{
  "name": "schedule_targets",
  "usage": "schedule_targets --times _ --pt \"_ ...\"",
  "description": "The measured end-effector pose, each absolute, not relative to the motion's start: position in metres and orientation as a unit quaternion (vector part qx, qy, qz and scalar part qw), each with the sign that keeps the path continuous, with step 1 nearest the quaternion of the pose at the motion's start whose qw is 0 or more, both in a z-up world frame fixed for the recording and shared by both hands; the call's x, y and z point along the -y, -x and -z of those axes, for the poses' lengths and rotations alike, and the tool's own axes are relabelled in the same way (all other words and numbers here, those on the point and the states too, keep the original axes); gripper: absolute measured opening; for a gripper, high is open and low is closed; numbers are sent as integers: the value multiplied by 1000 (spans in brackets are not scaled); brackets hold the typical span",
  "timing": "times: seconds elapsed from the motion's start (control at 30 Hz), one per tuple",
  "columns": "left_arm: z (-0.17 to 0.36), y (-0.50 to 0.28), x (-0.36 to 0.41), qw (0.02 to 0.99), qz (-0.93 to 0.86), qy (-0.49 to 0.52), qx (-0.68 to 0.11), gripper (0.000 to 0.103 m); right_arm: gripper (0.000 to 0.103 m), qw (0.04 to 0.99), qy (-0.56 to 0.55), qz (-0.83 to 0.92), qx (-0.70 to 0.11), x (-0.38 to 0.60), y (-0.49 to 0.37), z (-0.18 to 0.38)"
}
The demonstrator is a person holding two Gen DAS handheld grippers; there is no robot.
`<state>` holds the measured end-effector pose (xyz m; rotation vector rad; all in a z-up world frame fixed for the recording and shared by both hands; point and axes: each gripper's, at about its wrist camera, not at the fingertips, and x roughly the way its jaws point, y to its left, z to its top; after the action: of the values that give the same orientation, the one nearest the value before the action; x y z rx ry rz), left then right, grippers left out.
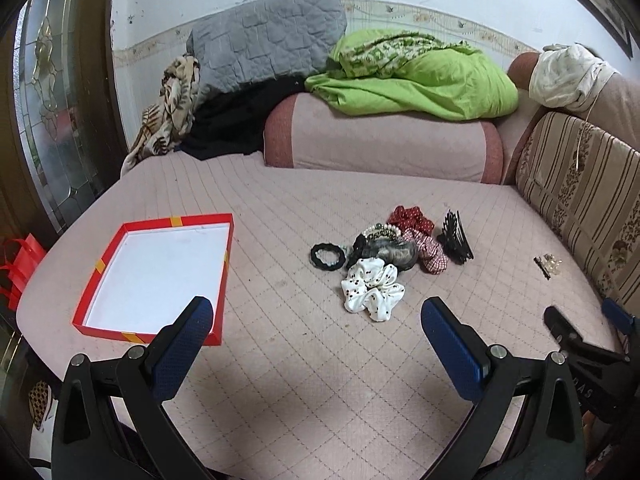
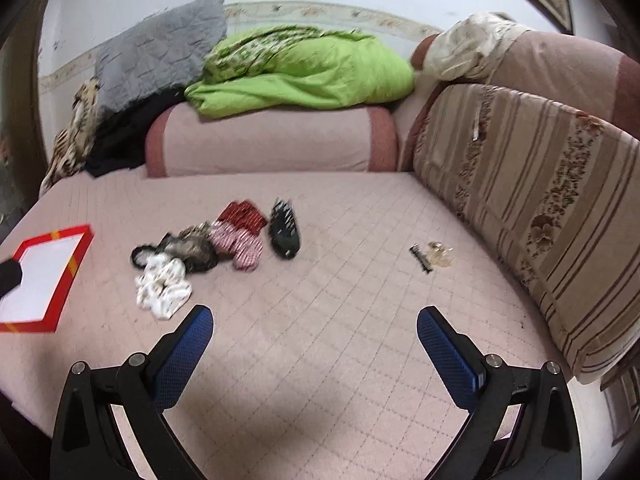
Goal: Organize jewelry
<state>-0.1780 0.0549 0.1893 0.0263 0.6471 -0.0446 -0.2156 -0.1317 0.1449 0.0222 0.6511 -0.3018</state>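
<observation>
A pile of hair accessories lies mid-bed: a white dotted scrunchie (image 1: 372, 290) (image 2: 162, 286), a black hair tie (image 1: 328, 256), a red scrunchie (image 1: 412, 216) (image 2: 244, 214), a checked scrunchie (image 1: 430, 252) (image 2: 242, 246), a pearl piece (image 1: 384, 230) and a black claw clip (image 1: 456, 238) (image 2: 284, 232). A small clear clip (image 1: 548, 262) (image 2: 434, 256) lies apart to the right. An empty red box lid (image 1: 100, 268) (image 2: 74, 266) with a white inside sits left. My left gripper (image 1: 316, 320) is open, short of the pile. My right gripper (image 2: 314, 322) is open over bare quilt, and shows at the right edge of the left wrist view (image 1: 580, 340).
Pink quilted bed cover (image 1: 320, 380) (image 2: 340, 300). A pink bolster (image 1: 380, 144) (image 2: 272, 140) at the back carries a green blanket (image 1: 420, 80) (image 2: 304, 72) and a grey pillow (image 1: 268, 40). A striped cushion (image 1: 580, 200) (image 2: 540, 200) lines the right side. A red bag (image 1: 20, 264) hangs off the left edge.
</observation>
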Motion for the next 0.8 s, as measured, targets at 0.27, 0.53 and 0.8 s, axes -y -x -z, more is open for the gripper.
schedule_targets --times 0.27,0.53,0.8 --pt "-209 197 -52 957 24 -23 -288 103 103 943 20 147 -297 117 231 -164" --pt "-221 212 -49 961 35 -30 -272 103 103 947 -1 141 -288 120 243 -182" --pt "-224 218 -46 961 45 -32 -271 103 103 948 -8 148 -283 122 251 -189"
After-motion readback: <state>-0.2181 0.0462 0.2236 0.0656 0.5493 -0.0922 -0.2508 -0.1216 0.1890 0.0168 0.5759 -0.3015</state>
